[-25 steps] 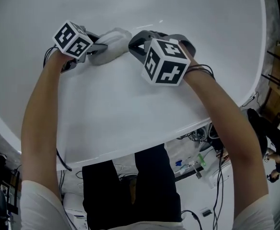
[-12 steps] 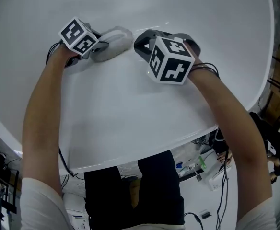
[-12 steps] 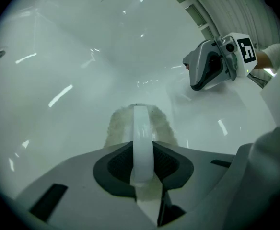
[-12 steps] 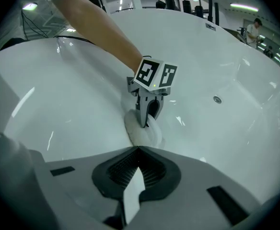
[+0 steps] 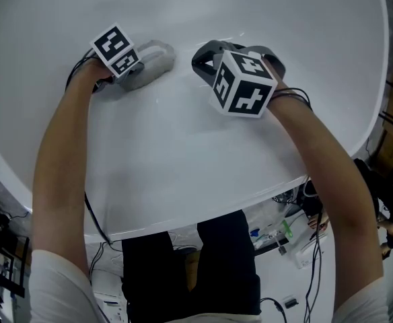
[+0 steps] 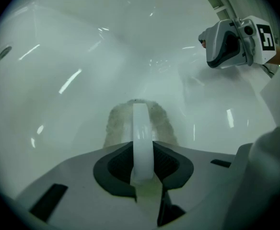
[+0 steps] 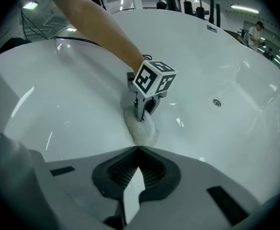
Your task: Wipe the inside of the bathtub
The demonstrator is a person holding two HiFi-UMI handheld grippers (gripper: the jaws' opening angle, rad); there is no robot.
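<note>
1. The white bathtub (image 5: 183, 173) fills the head view. Both arms reach over its near rim to the sloping inner wall, the surface to be wiped.
2. The right gripper (image 5: 204, 58) hangs just beside the left one, its jaws closed together on nothing, probably kept idle and out of the cloth's path.
3. The left gripper (image 5: 137, 70) is clamped on the cloth and angled down so that it presses it onto the wall.
4. The wiping cloth (image 5: 155, 58), seemingly pale terry though the view is soft, lies flat against the inner wall, well inside the near rim.
</note>
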